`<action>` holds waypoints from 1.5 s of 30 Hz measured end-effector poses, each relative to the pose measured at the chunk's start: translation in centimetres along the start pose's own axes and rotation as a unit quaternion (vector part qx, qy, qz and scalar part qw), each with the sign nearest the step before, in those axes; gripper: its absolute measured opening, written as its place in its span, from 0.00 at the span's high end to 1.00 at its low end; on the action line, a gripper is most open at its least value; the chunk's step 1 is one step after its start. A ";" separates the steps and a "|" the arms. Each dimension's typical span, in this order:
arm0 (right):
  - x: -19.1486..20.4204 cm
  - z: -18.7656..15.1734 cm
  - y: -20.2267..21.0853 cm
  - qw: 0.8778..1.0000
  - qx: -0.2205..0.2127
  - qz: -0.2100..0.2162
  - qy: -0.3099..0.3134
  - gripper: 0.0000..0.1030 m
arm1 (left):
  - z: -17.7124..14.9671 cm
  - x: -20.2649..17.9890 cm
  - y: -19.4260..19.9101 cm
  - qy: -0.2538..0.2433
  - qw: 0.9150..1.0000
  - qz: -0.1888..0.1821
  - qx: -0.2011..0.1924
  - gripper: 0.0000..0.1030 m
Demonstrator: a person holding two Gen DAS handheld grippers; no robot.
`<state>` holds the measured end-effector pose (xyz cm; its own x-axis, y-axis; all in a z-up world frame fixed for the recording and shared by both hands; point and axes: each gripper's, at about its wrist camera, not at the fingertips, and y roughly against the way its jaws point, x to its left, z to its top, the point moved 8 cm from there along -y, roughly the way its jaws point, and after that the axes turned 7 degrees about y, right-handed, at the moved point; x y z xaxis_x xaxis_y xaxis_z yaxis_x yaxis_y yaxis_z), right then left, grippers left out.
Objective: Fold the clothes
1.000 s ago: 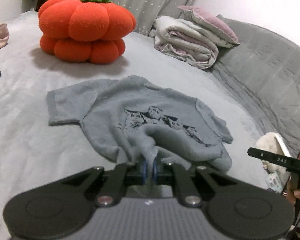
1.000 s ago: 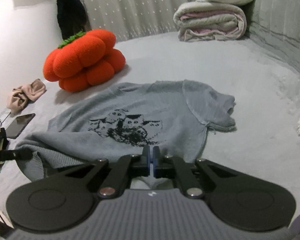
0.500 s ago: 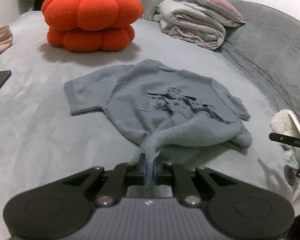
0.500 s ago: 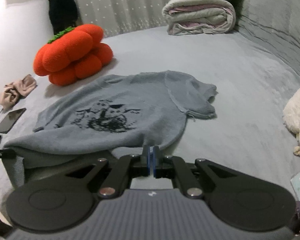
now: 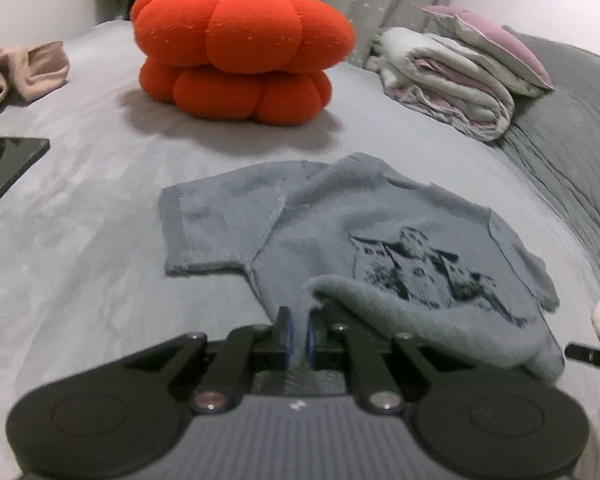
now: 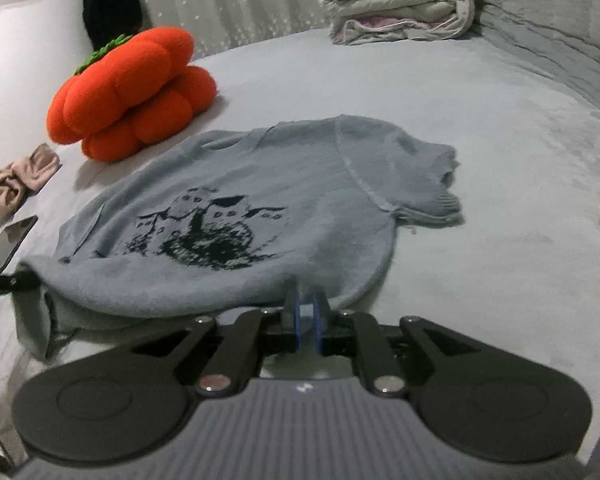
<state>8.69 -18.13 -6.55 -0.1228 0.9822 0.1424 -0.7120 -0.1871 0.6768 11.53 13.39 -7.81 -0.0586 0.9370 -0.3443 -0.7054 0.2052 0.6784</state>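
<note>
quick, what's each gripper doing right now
Left gripper: closed on the hem of the grey sweater.
Right gripper: closed on the same hem, further along.

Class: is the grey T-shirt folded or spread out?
Mostly spread: grey T-shirt shows its print, both sleeves out; only the hem is lifted by both tongs.

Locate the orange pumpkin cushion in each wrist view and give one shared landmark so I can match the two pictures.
Left wrist: the orange pumpkin cushion sits top centre, beyond the grey T-shirt.
Right wrist: the cushion sits upper left, beyond the shirt's left side.
Shared landmark: the folded duvet, upper right in the left view, top right of centre in the right view.
</note>
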 end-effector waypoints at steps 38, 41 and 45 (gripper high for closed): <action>3.3 -3.2 -3.7 0.992 0.102 0.004 0.075 0.54 | -6.6 2.9 1.9 -0.051 0.988 -0.027 0.141 0.56; 3.4 -2.6 -4.1 0.995 0.073 0.016 0.068 0.54 | -6.3 2.8 1.6 -0.022 0.990 -0.040 0.130 0.71; 3.1 -1.8 -5.0 0.998 0.049 0.018 0.046 0.71 | -6.2 2.6 1.0 -0.002 0.993 -0.038 0.115 0.91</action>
<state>10.59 -14.17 -10.79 -0.2137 0.9714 0.1039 -0.6361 -0.2191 0.7398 6.30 14.25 -12.10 -0.0090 0.9175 -0.3976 -0.5282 0.3333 0.7810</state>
